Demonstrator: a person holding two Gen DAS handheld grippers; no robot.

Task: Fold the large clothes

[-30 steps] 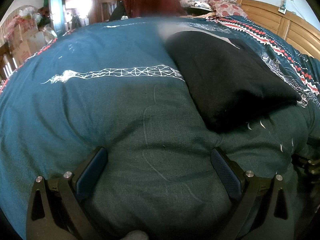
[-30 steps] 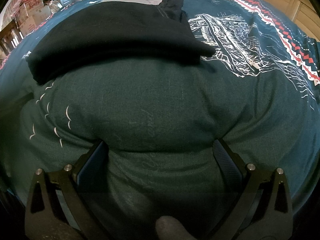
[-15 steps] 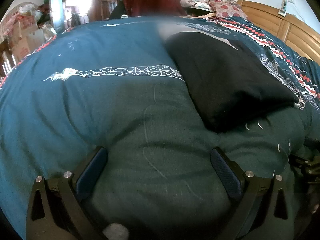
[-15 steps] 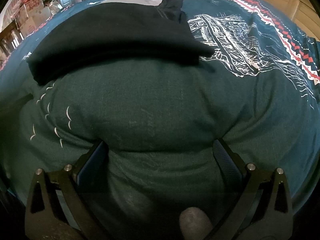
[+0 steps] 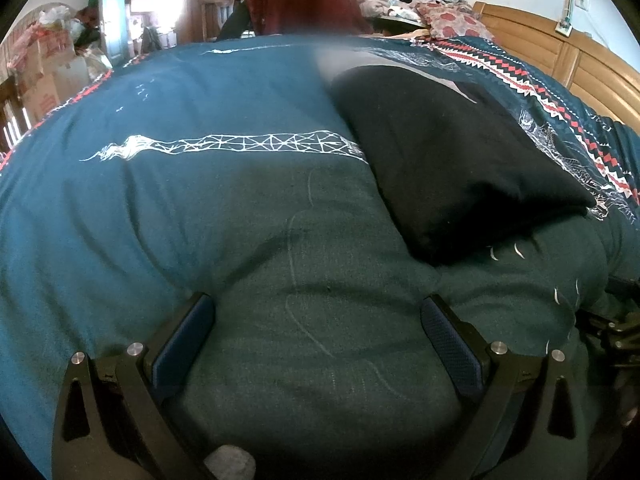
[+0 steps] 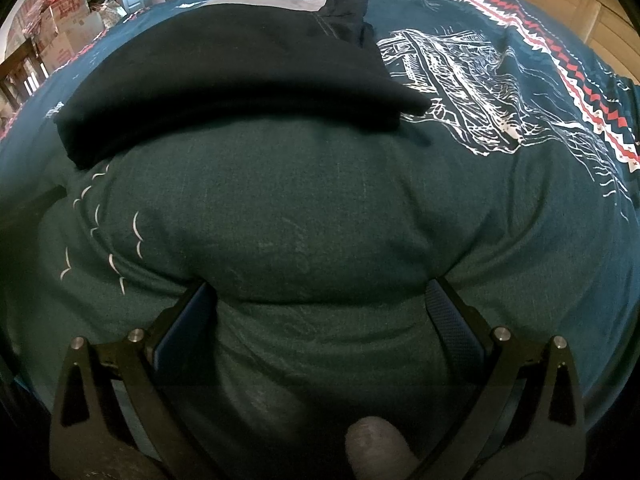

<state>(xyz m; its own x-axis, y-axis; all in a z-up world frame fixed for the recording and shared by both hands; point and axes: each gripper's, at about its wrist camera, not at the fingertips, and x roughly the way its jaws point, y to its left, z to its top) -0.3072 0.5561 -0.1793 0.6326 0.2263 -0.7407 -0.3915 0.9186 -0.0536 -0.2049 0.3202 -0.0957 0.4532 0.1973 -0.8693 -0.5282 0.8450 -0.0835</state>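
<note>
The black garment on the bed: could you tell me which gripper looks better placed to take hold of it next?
Probably the right gripper: the black garment lies straight ahead of its open jaws. For the left gripper, also open, it sits off to the right.

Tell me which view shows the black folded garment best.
The right wrist view: the black folded garment lies across it, all edges visible, with a grey patch behind. The left wrist view shows it obliquely at the right, far end blurred.
</note>
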